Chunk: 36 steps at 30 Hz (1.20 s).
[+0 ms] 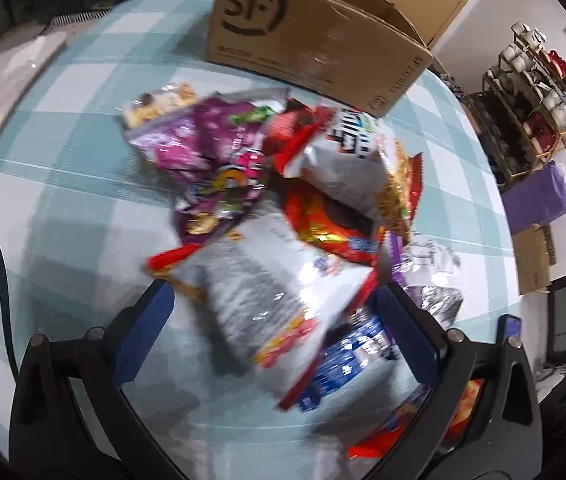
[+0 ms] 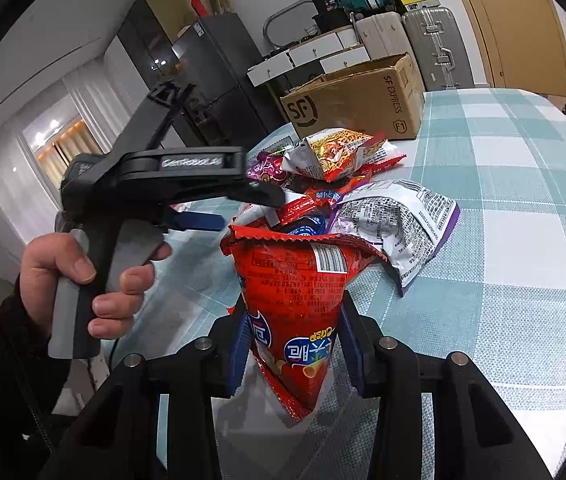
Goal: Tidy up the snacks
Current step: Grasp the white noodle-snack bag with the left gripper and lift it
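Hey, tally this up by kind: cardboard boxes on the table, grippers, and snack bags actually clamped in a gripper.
Cardboard box: 1
Grippers: 2 (left gripper, right gripper)
Clamped snack bags: 1 (red snack bag, in the right gripper)
Total: 4

The left wrist view is blurred by motion, so the print on the white snack bag (image 1: 267, 292) between the fingers is not readable. A blue packet (image 1: 347, 360) is half hidden under it. The cardboard box (image 1: 315, 36) is cut off at the top edge. In the right wrist view, the red snack bag (image 2: 299, 304) hides the packets behind it.
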Available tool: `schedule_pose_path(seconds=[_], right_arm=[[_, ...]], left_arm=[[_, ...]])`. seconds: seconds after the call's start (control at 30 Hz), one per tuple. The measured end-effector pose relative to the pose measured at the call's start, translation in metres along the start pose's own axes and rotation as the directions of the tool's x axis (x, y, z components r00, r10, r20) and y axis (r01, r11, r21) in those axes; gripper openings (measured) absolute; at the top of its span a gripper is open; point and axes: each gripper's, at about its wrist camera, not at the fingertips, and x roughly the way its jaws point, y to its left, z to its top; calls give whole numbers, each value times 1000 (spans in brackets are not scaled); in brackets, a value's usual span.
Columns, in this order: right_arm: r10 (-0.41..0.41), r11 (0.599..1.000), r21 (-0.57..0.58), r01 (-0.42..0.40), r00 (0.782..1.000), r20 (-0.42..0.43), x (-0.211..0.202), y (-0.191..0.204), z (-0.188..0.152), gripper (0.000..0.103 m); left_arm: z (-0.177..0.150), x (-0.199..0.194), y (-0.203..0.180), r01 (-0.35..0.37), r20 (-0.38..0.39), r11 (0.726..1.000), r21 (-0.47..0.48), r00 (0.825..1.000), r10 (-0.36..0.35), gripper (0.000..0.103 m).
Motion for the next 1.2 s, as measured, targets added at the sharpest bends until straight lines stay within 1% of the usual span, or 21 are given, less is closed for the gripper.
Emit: schedule_pose_path(seconds=[0.13, 0.2, 0.27, 0.37, 0.47, 0.53, 0.63, 0.7, 0.83, 0.93, 0.97, 1.07, 1.1, 1.13, 1.2], right_arm=[[9, 1000, 0, -9, 1000, 7, -2, 1, -1, 40], [14, 1000, 1, -14, 1000, 7, -2, 1, -2, 40], [21, 1000, 1, -21, 1000, 8, -3, 0, -2, 40], [27, 1000, 5, -27, 1000, 12, -3, -1, -3, 40], [27, 1000, 4, -27, 1000, 9, -4, -3, -3, 40], [30, 1000, 5, -30, 1000, 9, -4, -4, -3, 40], [37, 999, 7, -37, 999, 3, -4, -3, -3, 41], [39, 999, 9, -39, 999, 6, -5, -4, -3, 41], [42, 999, 15, -42, 999, 8, -5, -6, -3, 41], [50, 999, 19, -50, 999, 2, -5, -7, -2, 41], [52, 998, 20, -52, 999, -1, -4, -8, -2, 41], [50, 999, 18, -50, 999, 3, -4, -8, -3, 41], [51, 999, 18, -51, 999, 3, -4, -8, -3, 41], [51, 999, 18, -51, 999, 5, -4, -8, -3, 41], [52, 998, 19, -52, 999, 4, -3, -9, -3, 41]], left_arm=[[8, 15, -2, -24, -20, 999, -27, 1000, 23, 102], [11, 21, 3, -10, -37, 998, -64, 999, 8, 101], [13, 21, 5, -6, -25, 997, -78, 1000, 5, 102], [15, 24, 6, -12, -28, 996, -84, 1000, 9, 102], [14, 25, 7, -20, -8, 995, -95, 1000, 19, 101], [8, 24, 5, -45, 5, 995, -88, 999, 46, 101], [2, 27, -9, -106, 3, 993, -48, 994, 106, 101], [1, 30, -14, -131, 4, 991, -24, 991, 131, 101], [-1, 32, -21, -153, 11, 988, 10, 988, 153, 93], [-3, 36, -32, -191, 26, 979, 69, 982, 189, 88], [-4, 36, -35, -195, 28, 977, 84, 981, 194, 84], [-10, 31, -43, -183, 33, 977, 112, 983, 180, 76], [-10, 29, -42, -181, 36, 977, 116, 983, 178, 75], [-11, 29, -42, -182, 39, 976, 116, 983, 178, 71], [-14, 21, -34, -204, 59, 972, 114, 978, 199, 52]])
